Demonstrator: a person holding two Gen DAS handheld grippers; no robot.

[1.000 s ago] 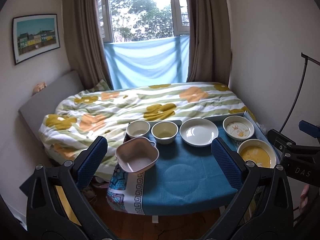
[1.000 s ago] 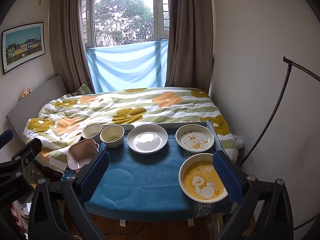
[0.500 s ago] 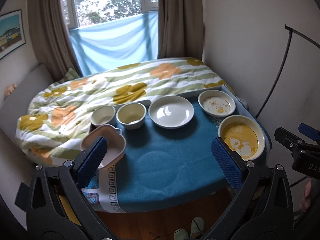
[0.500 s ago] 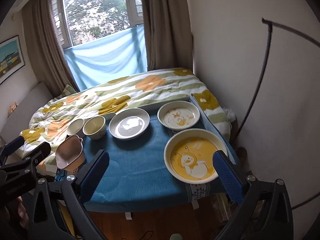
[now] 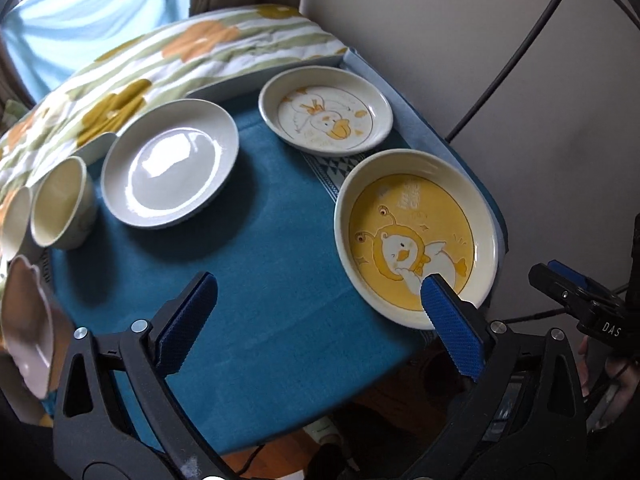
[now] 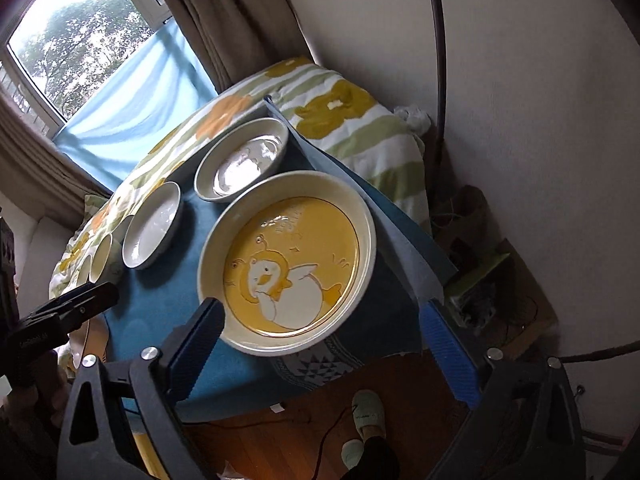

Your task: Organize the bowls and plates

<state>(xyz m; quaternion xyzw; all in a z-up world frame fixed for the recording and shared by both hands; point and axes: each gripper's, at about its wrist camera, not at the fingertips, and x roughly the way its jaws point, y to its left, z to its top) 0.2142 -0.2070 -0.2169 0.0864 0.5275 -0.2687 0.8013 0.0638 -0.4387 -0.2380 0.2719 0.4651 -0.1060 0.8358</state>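
Left view: three plates — a yellow duck plate (image 5: pixel 416 236), a small duck plate (image 5: pixel 326 118), a plain plate (image 5: pixel 170 162) — and two cups (image 5: pixel 60 202) on the blue tabletop (image 5: pixel 256 280). The left gripper (image 5: pixel 320 320) has its jaws spread wide.

Right view: the right gripper (image 6: pixel 320 336) hangs over the yellow duck plate, jaws spread, gripping nothing.

Both grippers have closed in on the yellow plate (image 6: pixel 288 264), seemingly

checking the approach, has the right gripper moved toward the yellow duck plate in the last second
Yes. The right gripper has closed in on the yellow duck plate, which now sits between its open fingers on the blue tablecloth.
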